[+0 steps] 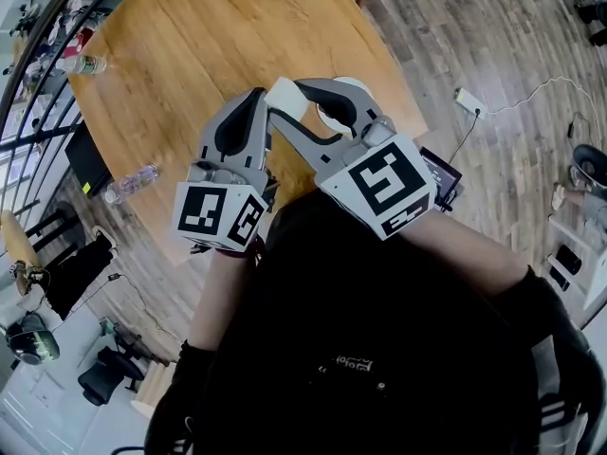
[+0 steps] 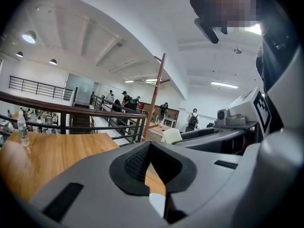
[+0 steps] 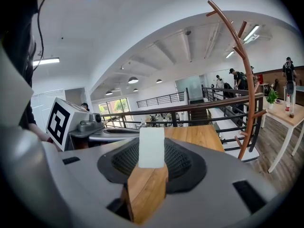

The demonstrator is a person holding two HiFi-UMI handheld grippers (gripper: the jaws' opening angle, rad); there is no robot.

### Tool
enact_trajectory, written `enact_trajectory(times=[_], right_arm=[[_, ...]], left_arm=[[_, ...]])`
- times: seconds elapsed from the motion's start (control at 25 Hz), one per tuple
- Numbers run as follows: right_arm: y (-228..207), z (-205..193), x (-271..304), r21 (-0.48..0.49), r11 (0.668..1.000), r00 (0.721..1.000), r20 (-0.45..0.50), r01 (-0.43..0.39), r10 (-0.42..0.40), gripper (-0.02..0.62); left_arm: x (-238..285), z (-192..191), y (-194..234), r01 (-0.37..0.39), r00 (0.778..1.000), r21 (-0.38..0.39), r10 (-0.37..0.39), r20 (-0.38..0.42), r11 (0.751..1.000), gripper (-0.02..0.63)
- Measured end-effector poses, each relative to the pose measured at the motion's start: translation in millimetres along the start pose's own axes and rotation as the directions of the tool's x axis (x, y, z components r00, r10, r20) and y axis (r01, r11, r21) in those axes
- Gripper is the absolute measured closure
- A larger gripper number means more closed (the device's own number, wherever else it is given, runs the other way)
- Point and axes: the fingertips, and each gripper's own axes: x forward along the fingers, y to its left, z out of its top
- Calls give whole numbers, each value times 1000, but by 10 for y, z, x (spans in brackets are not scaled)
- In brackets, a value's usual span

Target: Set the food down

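A pale whitish block of food [image 1: 282,98] sits between the tips of my right gripper [image 1: 294,91], which is shut on it and held above the near edge of the round wooden table [image 1: 209,36]. In the right gripper view the block [image 3: 151,146] stands upright between the jaws of the right gripper [image 3: 151,161], with the tabletop showing below it. My left gripper [image 1: 257,97] is just left of it, jaws together with nothing held; its tips [image 2: 149,145] meet in the left gripper view. A white round thing [image 1: 332,114] lies on the table under the right gripper, mostly hidden.
One water bottle [image 1: 85,64] stands at the table's far left and another [image 1: 132,182] lies near its left edge. A black case [image 1: 85,157] is beside the table. A power strip [image 1: 469,101] and cable lie on the floor to the right. A railing [image 3: 190,109] runs behind the table.
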Motion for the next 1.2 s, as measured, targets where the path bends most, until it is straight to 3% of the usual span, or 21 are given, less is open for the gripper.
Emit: enact_trajectory(times=[0.68,1.2], right_arm=[[-88,-376,-7,38,999,998,-65,16,-13,428],[-239,-814,-23,45,999,985,-171,27,-19,428]], left_arm=[[23,-452,0,-17,998,-53,14,-58,998,603],[54,-779,-83,-31,996,-128,20,-84,991,603]])
